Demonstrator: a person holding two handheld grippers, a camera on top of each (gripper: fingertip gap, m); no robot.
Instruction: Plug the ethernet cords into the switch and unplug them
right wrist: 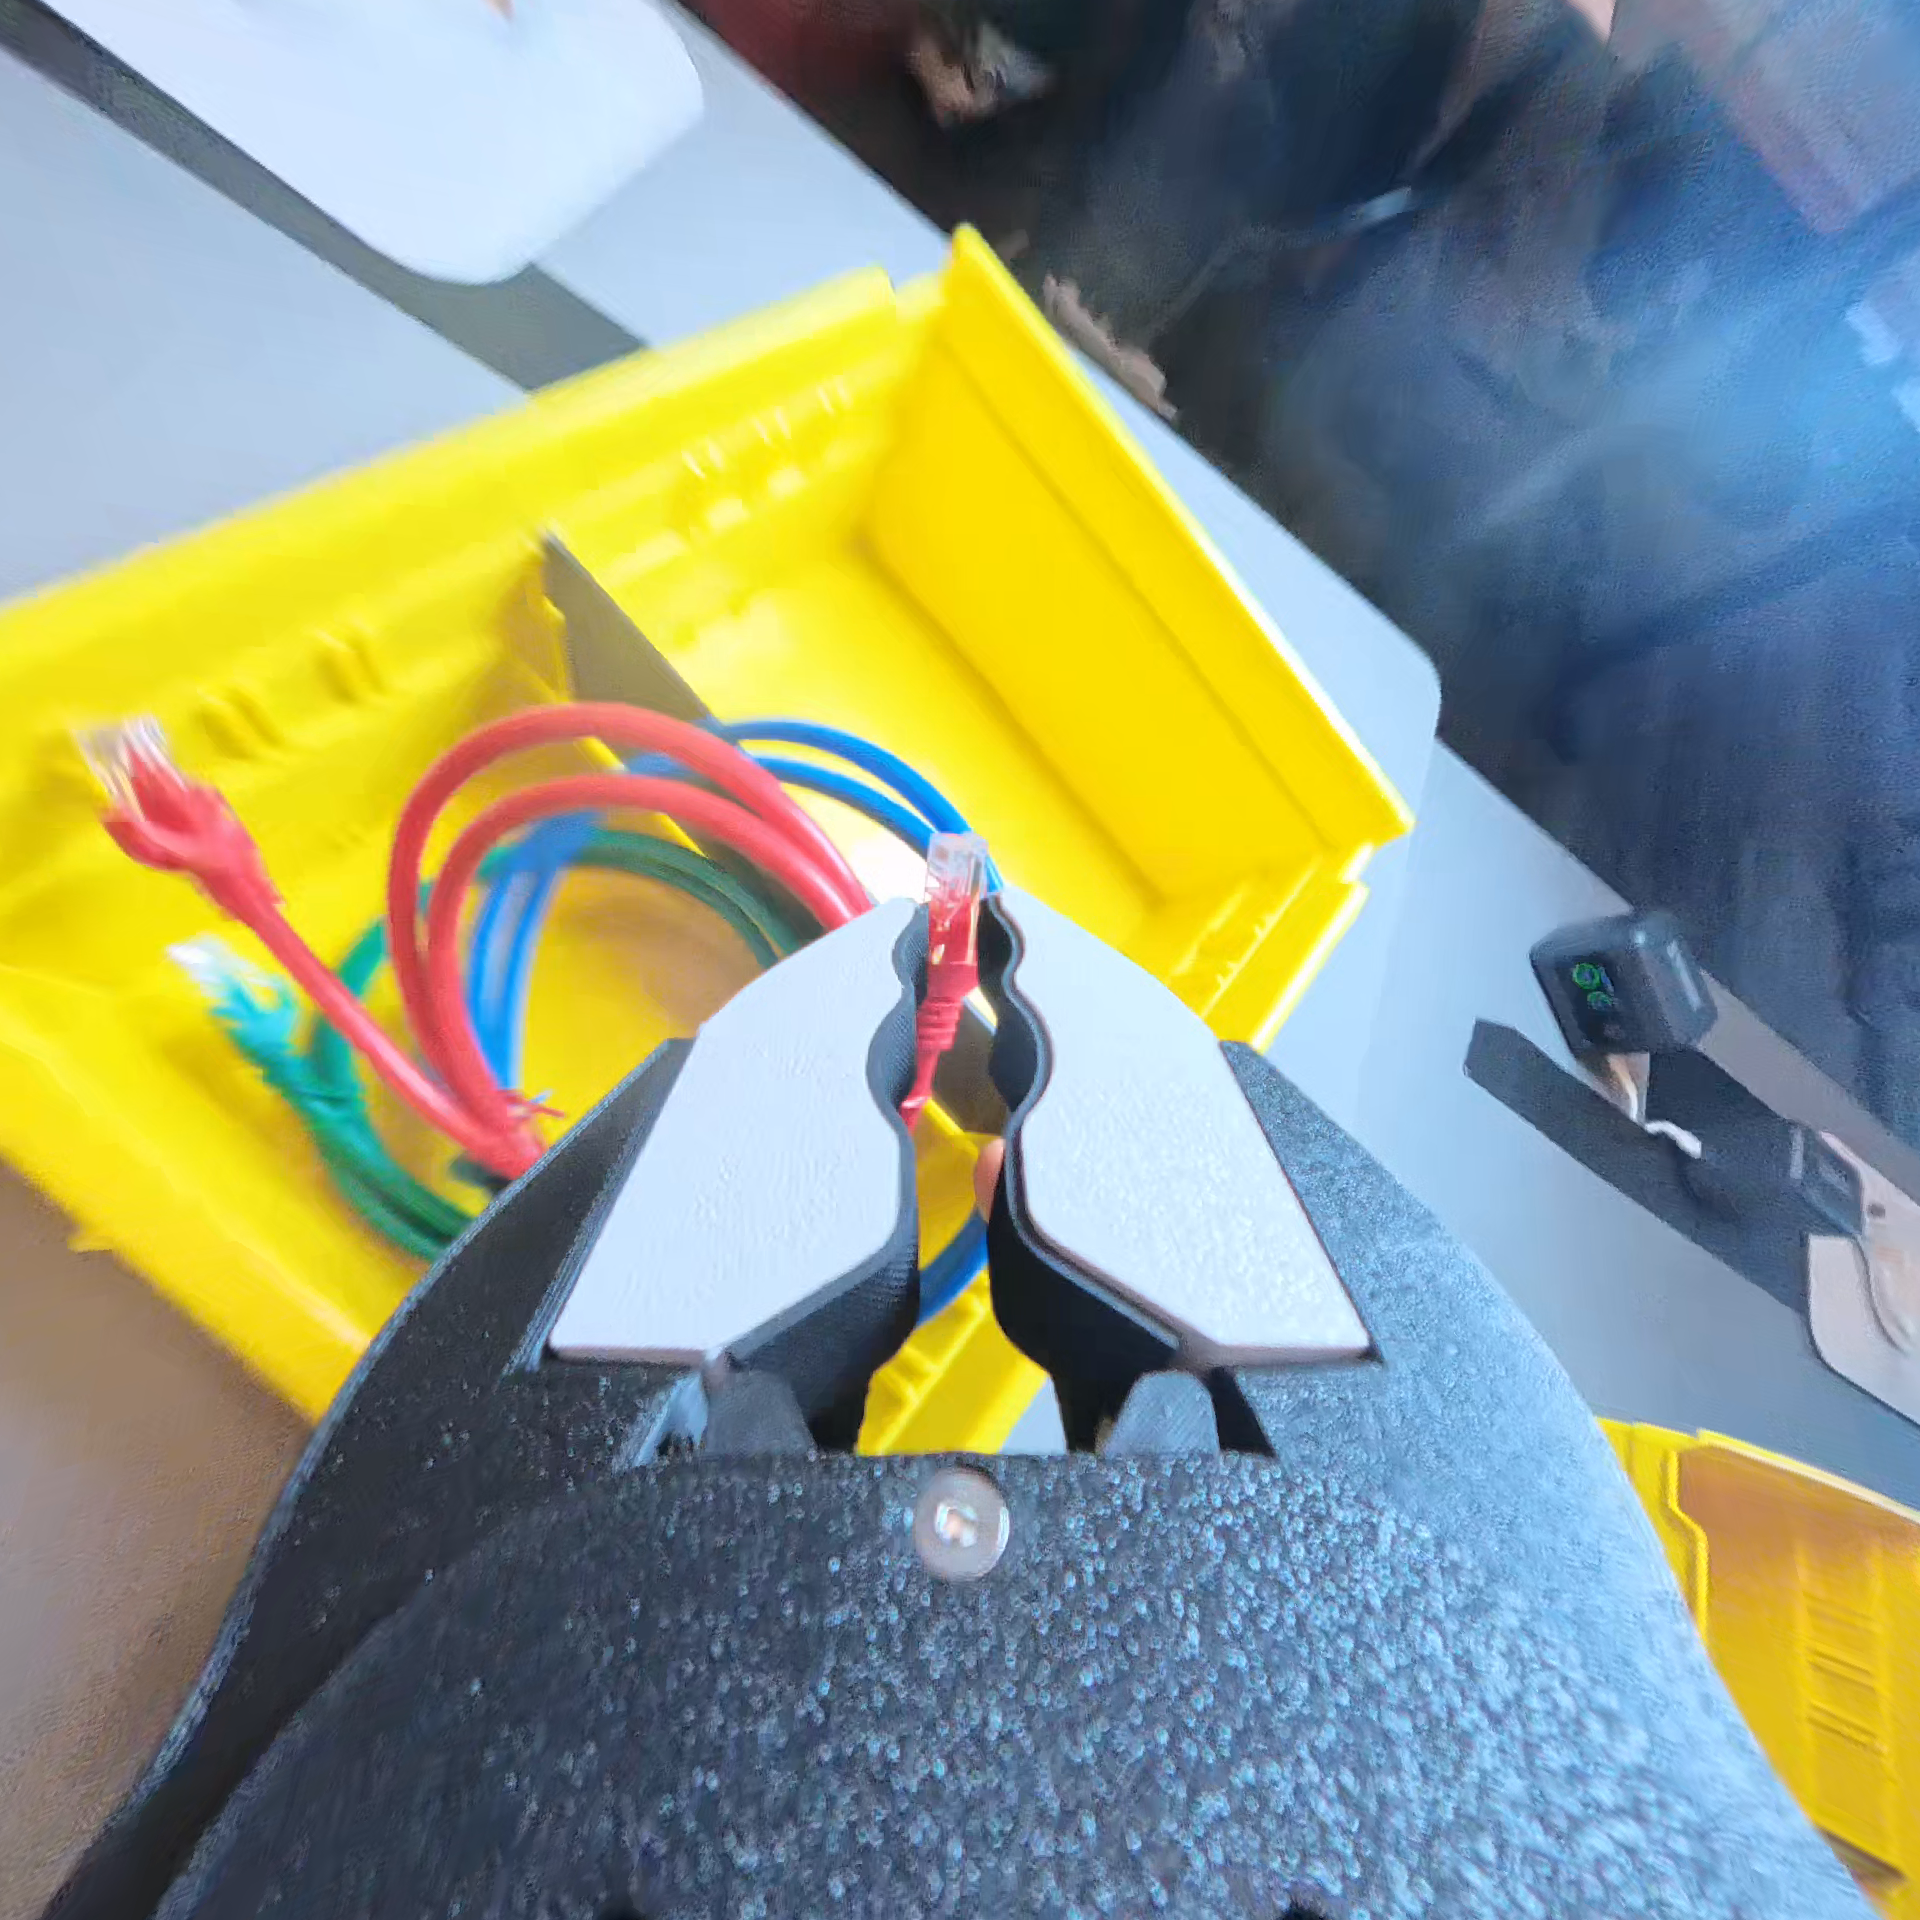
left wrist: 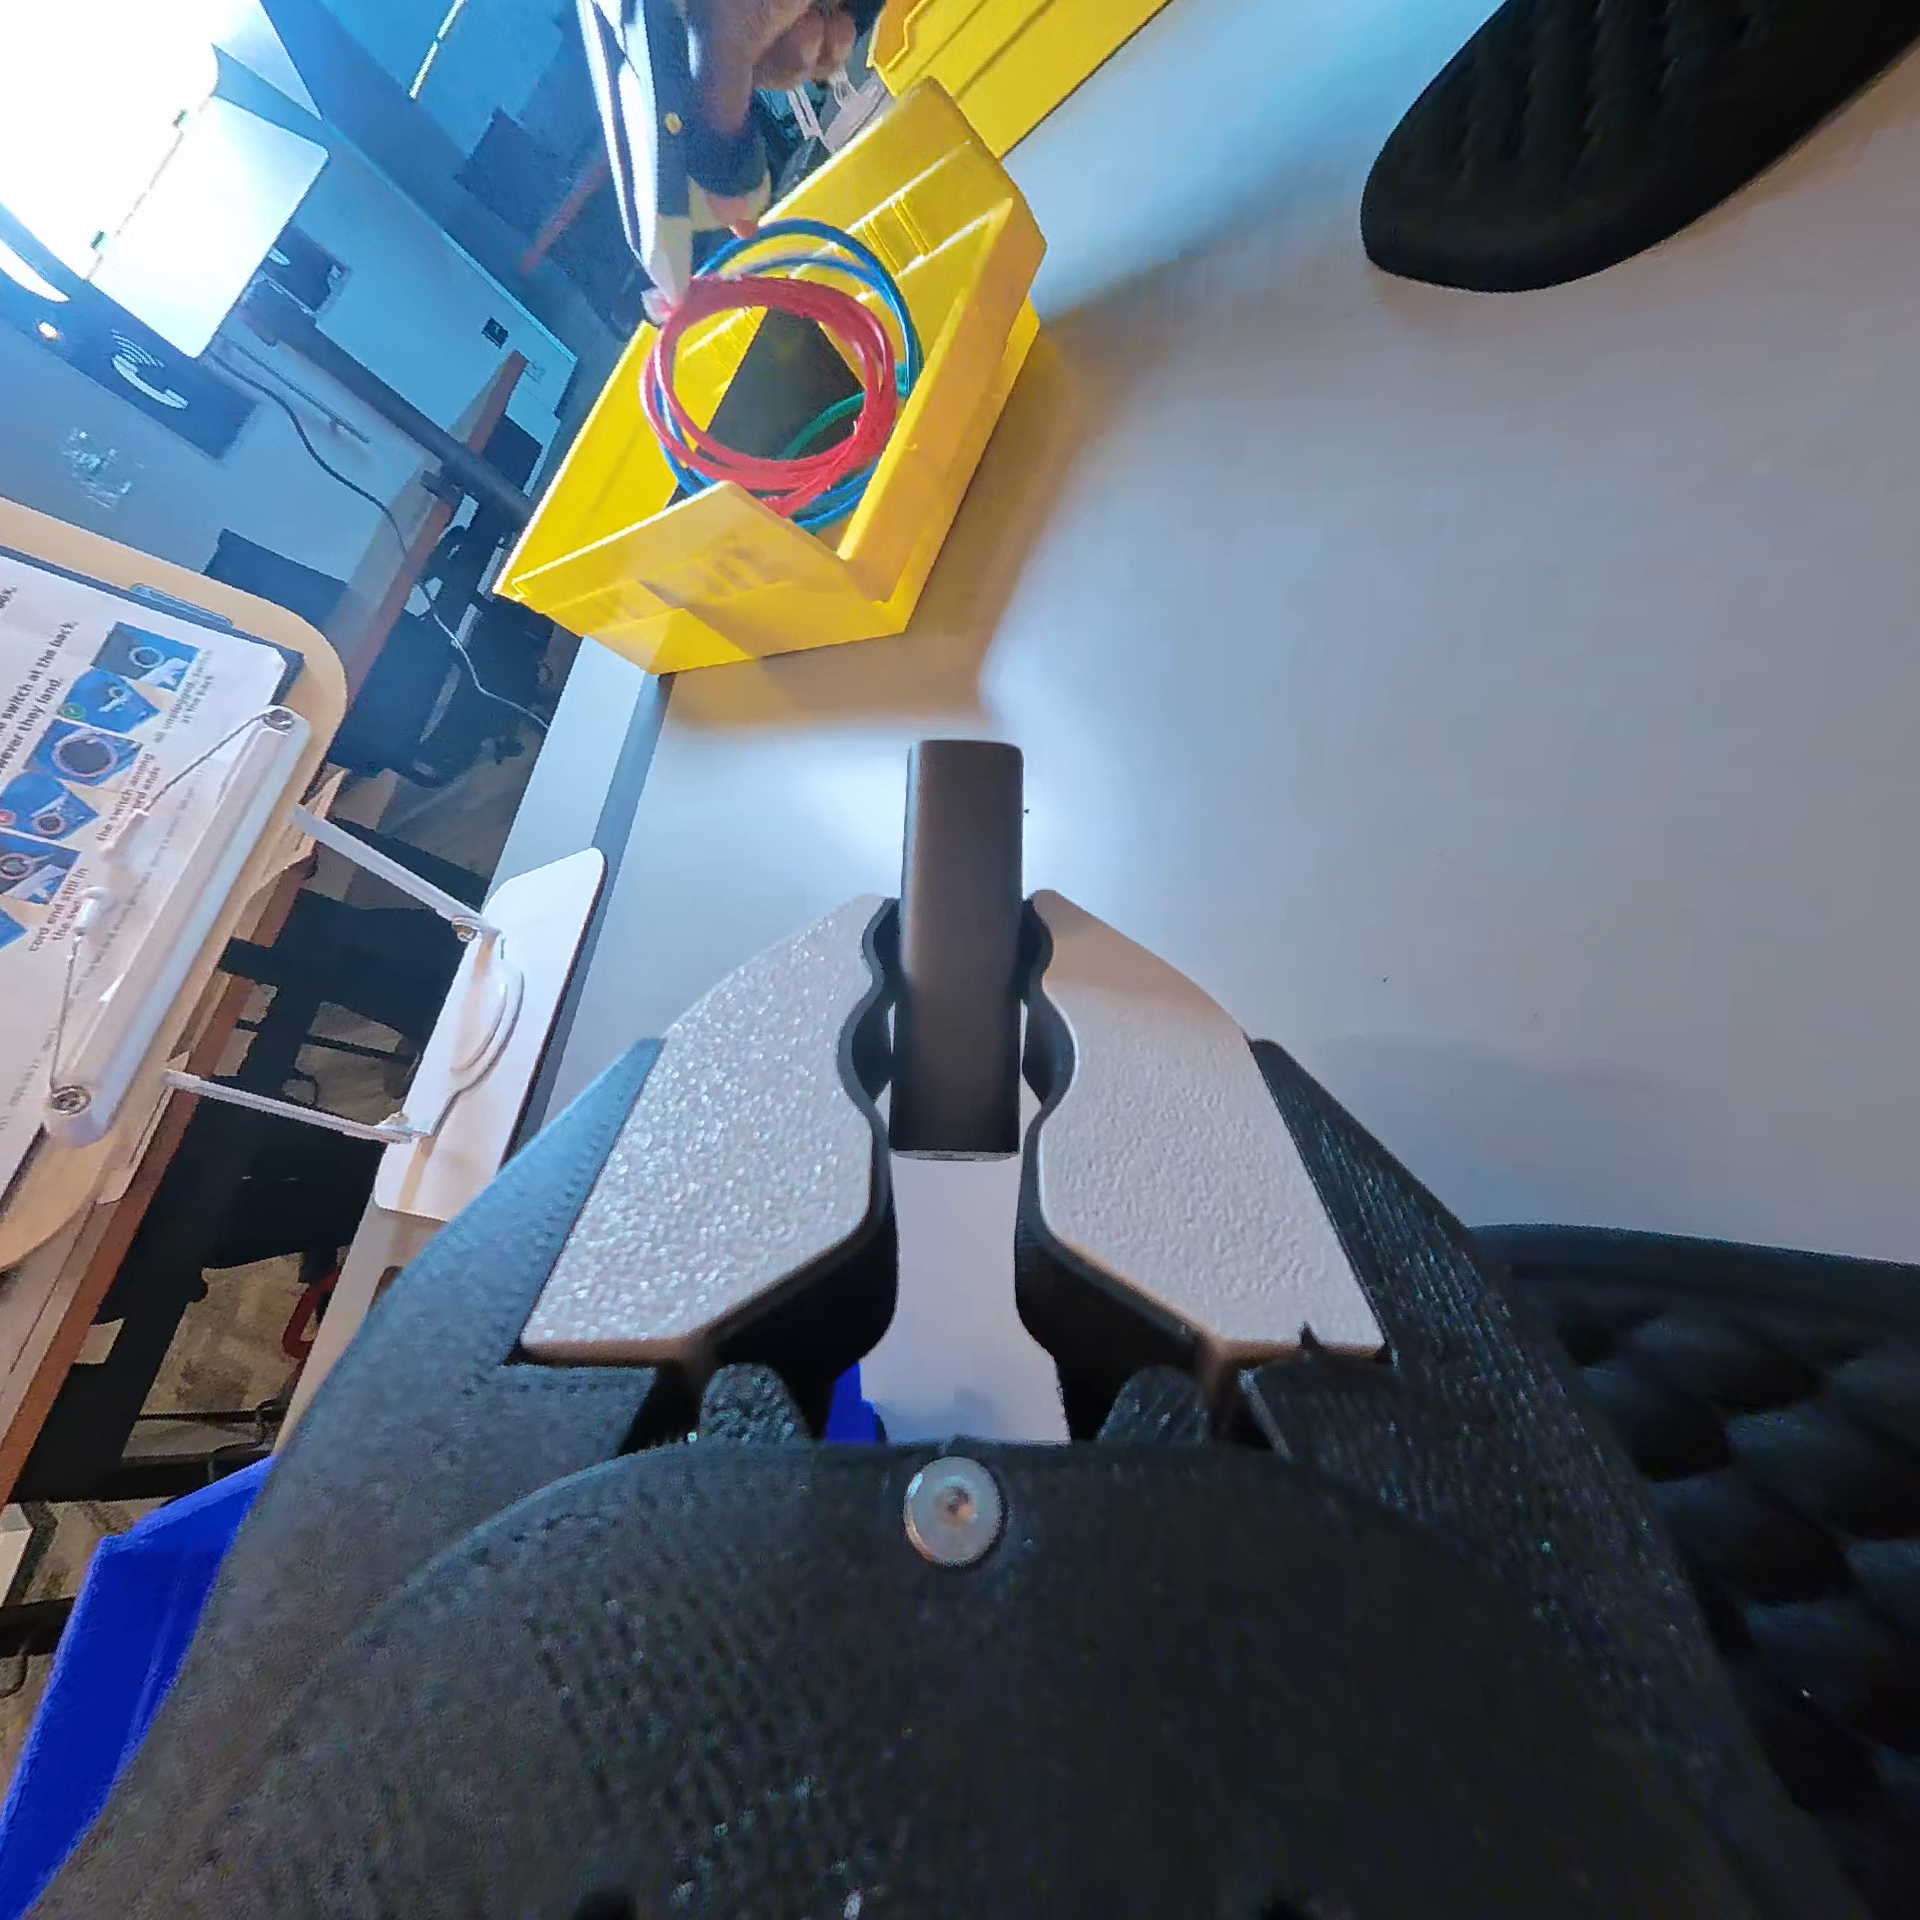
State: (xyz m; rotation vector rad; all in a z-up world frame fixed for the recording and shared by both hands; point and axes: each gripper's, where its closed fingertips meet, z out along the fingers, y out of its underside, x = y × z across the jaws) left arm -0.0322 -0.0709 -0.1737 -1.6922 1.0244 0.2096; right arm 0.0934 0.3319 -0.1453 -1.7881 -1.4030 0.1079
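Red cord [right wrist: 623, 769] lay coiled with blue [right wrist: 852, 769] and green [right wrist: 343, 1122] cords in the yellow bin [right wrist: 1091, 623]. The right gripper [right wrist: 954, 935] was closed on the red cord's plug [right wrist: 951, 914], clear tip pointing to twelve o'clock. The left gripper [left wrist: 958, 935] was clamped on a dark switch [left wrist: 961, 935], with the bin at eleven o'clock on the white table [left wrist: 1455, 727].
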